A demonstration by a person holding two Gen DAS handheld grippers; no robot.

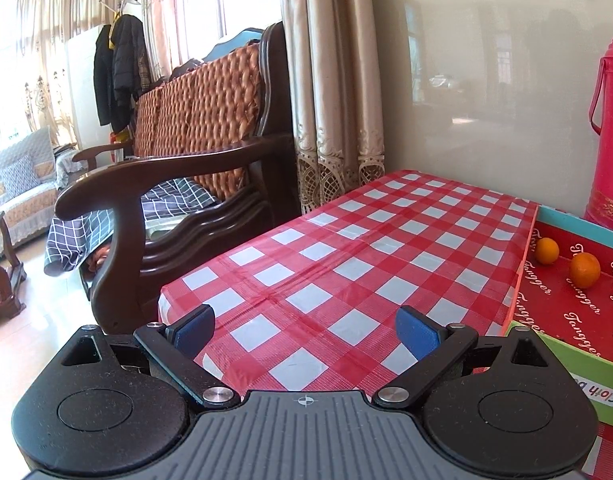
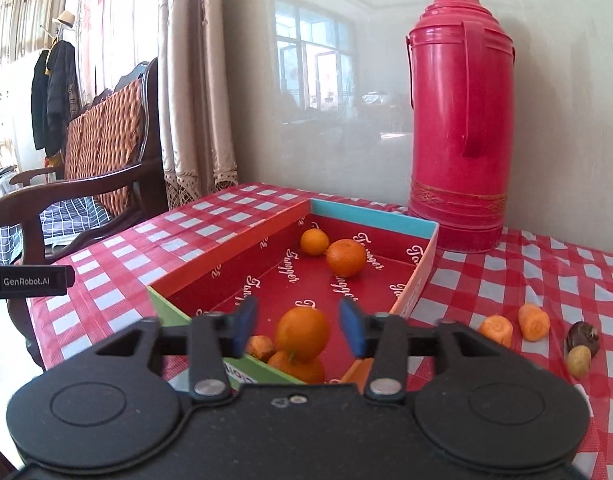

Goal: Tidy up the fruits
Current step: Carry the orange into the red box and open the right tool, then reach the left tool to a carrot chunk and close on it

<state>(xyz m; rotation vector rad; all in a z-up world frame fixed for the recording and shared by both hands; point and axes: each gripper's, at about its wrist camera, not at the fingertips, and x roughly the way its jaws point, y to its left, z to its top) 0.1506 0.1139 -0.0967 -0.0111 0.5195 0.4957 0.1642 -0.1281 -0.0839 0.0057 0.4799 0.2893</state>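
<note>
Right wrist view: right tongs (image 2: pixel 298 330) spread around an orange (image 2: pixel 302 333) — seemingly untouched — left tongs (image 1: pixel 305 330) agape.

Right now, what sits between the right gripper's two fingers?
In the right wrist view, an orange sits between the open right gripper fingers, untouched, above another orange inside the box.

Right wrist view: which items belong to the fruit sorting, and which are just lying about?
Job:
- box
- oranges in it
- right claw, open over the box
- carrot pieces on the table

Lying about:
- red thermos
- wooden chair
- curtain
</note>
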